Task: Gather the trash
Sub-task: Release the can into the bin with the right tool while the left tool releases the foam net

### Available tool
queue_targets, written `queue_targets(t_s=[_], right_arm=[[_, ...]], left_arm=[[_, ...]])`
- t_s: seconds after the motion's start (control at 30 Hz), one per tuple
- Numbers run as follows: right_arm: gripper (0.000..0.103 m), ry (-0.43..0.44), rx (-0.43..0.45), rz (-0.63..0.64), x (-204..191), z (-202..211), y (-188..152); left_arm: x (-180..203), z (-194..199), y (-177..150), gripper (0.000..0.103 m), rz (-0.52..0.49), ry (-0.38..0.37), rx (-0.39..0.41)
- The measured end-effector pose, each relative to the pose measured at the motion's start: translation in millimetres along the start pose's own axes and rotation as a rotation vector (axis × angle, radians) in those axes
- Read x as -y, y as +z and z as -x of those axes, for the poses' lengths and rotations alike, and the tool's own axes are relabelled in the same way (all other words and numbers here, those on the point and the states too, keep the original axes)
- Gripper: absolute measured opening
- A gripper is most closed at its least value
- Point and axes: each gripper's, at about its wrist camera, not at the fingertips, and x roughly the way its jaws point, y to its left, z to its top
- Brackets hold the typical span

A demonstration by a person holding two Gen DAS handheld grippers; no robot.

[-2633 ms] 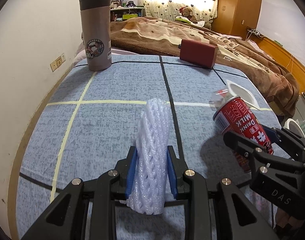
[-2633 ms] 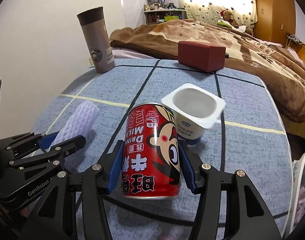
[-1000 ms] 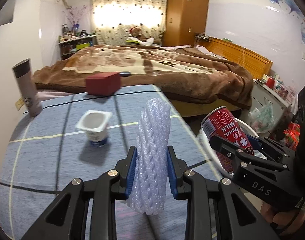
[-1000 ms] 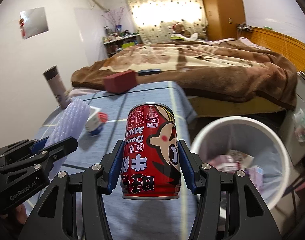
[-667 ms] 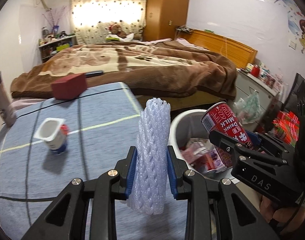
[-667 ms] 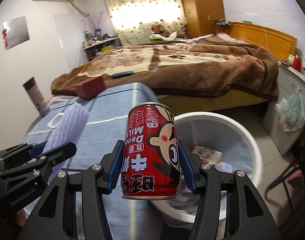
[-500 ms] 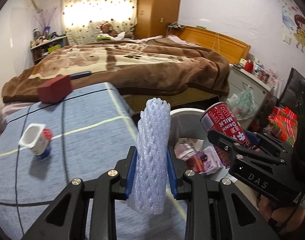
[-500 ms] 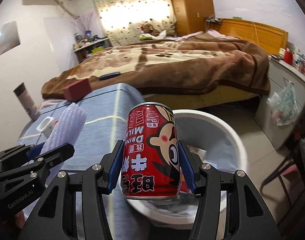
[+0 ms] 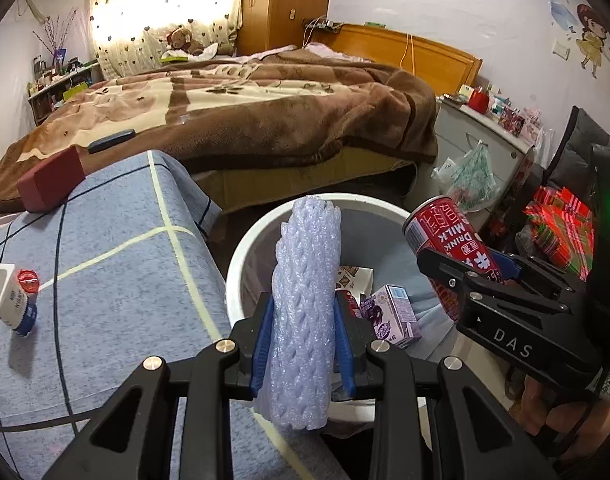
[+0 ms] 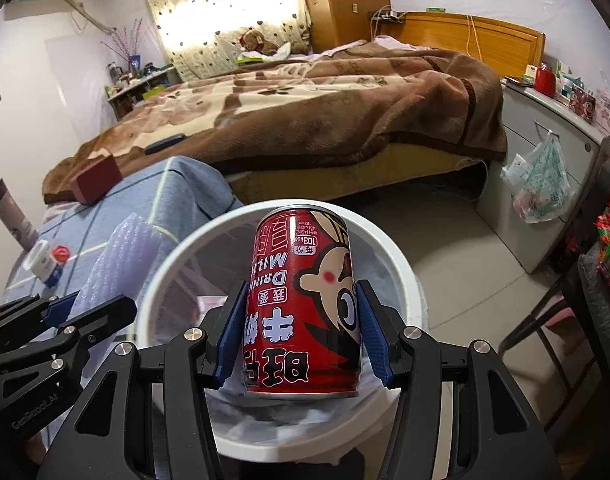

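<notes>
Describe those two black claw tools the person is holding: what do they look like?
Both are angular black plastic frames with silver screw heads and ribbed blue finger pads. The left gripper reads "GenRobot.AI" on its side; the right gripper reads "DAS". A bare hand shows; no cables visible.

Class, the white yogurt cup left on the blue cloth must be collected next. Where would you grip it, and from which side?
Grip the yogurt cup across its tapered body just under the flared rim, coming in level from the side. It stands upright; the rim should stop slipping.
</notes>
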Motion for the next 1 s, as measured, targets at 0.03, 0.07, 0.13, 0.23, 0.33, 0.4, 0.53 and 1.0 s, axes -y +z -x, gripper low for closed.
queue_targets(t_s=[0.03,0.07,0.13,0.23,0.33,0.4,0.53,1.0], right_arm=[[0.054,-0.001,-0.004,0.001,1.2,-2.7,0.5],[0.054,0.001,-0.008,0.002,3.5,-3.2,0.3],[0.054,0.011,-0.019,0.003,5.0,-7.3,1.0],[0.054,0.004,-0.046,0.018,5.6,-14.2,0.9],[0.055,-0.020,-0.064,0.030,6.9,-19.5,-0.3],[0.055,-0.014,-0.053,0.016,10.3,-17.8,0.1],[0.058,0.004,-0.041,0.001,15.5,-11.4,1.5],[0.059,0.015,0.009,-0.019,7.1,2.0,-0.5]], left_arm=[[1.0,-1.7,0.5,0.030,-0.001,-0.001,-0.001],[2.5,-3.6,1.1,0.030,-0.002,-0.001,-0.001],[3.4,-8.4,3.1,0.031,0.004,0.002,-0.007],[2.8,-14.6,4.9,0.031,0.011,0.012,-0.017],[3.8,-19.2,4.8,0.034,0.007,0.002,-0.032],[2.2,-19.4,3.8,0.039,0.012,0.013,-0.034],[2.8,-16.5,3.7,0.056,0.014,0.006,-0.023],[-14.0,9.6,0.0,0.056,0.049,0.039,0.032]])
